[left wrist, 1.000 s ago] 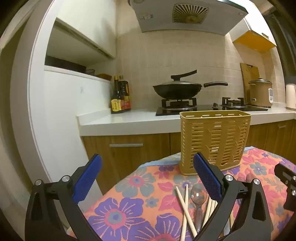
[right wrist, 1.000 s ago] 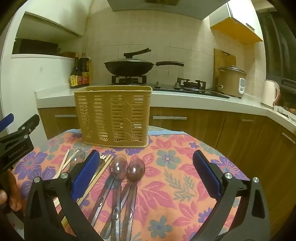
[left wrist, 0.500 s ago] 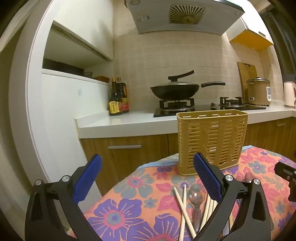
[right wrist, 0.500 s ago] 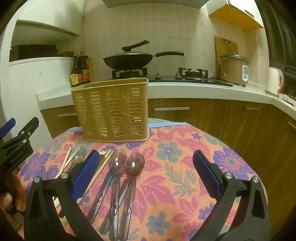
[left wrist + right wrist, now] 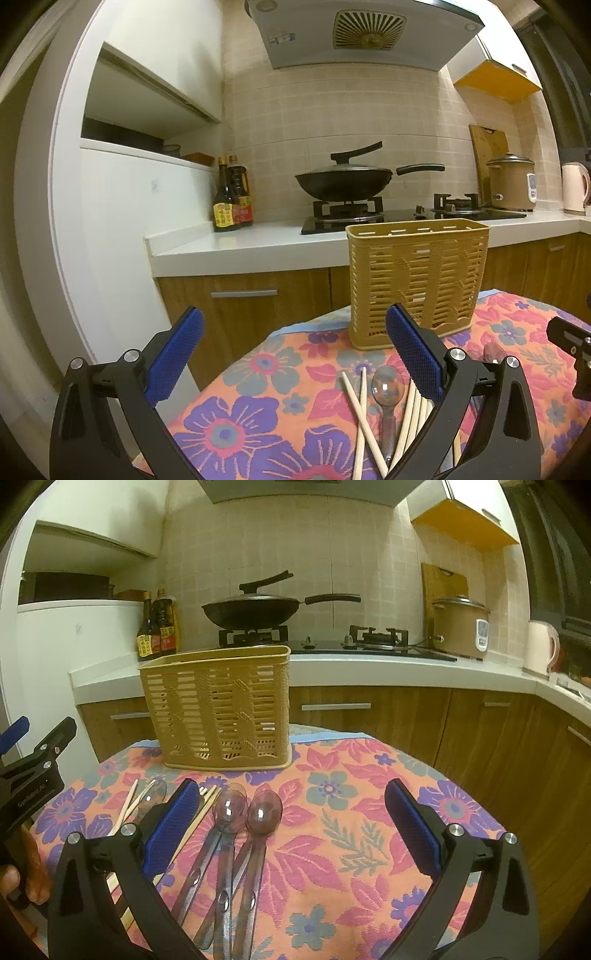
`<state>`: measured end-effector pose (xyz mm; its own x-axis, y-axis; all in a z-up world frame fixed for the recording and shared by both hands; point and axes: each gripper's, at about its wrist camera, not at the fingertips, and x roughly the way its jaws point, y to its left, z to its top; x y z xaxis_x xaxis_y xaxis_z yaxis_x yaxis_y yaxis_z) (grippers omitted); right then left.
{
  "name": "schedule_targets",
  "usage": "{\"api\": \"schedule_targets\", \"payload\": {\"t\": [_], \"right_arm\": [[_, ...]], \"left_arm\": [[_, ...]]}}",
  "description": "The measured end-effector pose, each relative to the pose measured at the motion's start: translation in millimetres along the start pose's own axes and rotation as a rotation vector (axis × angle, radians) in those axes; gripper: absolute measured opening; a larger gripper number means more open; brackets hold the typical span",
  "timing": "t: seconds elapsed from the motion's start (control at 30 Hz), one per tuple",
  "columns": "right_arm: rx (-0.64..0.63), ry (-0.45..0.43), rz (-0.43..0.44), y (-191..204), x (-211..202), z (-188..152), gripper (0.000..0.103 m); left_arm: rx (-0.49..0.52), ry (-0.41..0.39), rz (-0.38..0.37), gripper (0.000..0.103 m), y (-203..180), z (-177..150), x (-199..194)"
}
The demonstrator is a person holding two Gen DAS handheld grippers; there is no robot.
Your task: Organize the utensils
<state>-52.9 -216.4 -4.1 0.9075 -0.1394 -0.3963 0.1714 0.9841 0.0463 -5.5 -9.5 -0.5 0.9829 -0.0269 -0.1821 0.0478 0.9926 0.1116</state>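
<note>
A tan slotted utensil basket (image 5: 221, 709) stands upright at the far side of the floral tablecloth (image 5: 332, 834); it also shows in the left wrist view (image 5: 417, 280). Clear purple spoons (image 5: 236, 834) and wooden chopsticks (image 5: 199, 812) lie flat in front of it. In the left wrist view a clear spoon (image 5: 386, 391) and chopsticks (image 5: 360, 413) lie by my right finger. My left gripper (image 5: 295, 354) is open and empty above the table's left edge. My right gripper (image 5: 295, 830) is open and empty above the spoons. The left gripper also shows at the left edge of the right wrist view (image 5: 33, 753).
Behind the table runs a white counter (image 5: 258, 243) with wooden cabinets, a wok on a gas stove (image 5: 343, 184), sauce bottles (image 5: 232, 199), a rice cooker (image 5: 461, 627) and a kettle (image 5: 539, 646). The table drops off at its left and far edges.
Both grippers have risen and tilted down a little, so the basket and utensils sit lower and farther in view. Both stay open and empty.
</note>
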Motion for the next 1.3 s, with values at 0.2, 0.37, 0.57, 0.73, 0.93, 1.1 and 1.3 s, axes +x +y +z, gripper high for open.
{"api": "schedule_targets", "payload": {"t": [0.2,0.37,0.57,0.73,0.93,1.1,1.3], "right_arm": [[-0.003,-0.003,-0.004,1.1,0.3,0.0,0.095],[0.0,0.0,0.002,1.1,0.5,-0.6,0.095],[-0.013,0.001,0.002,3.8,0.8,-1.8,0.095],[-0.011,0.004,0.004,3.9,1.4,-1.8,0.095],[-0.013,0.008,0.007,4.2,2.0,-1.8,0.095],[-0.015,0.01,0.01,5.1,3.0,-1.9,0.095],[-0.015,0.013,0.01,5.6,3.6,-2.3,0.095]], "left_arm": [[-0.001,0.004,-0.012,0.095,-1.3,-0.9,-0.2],[0.0,0.005,-0.024,0.095,-2.6,-1.2,-1.0],[0.003,0.005,-0.026,0.095,-3.8,-1.1,-1.1],[-0.001,0.01,-0.031,0.095,-3.0,-0.9,-1.2],[0.004,0.01,-0.033,0.095,-3.0,-1.8,0.0],[0.003,0.012,-0.033,0.095,-3.1,-2.0,0.0],[0.002,0.011,-0.031,0.095,-2.8,-2.3,-0.4]]}}
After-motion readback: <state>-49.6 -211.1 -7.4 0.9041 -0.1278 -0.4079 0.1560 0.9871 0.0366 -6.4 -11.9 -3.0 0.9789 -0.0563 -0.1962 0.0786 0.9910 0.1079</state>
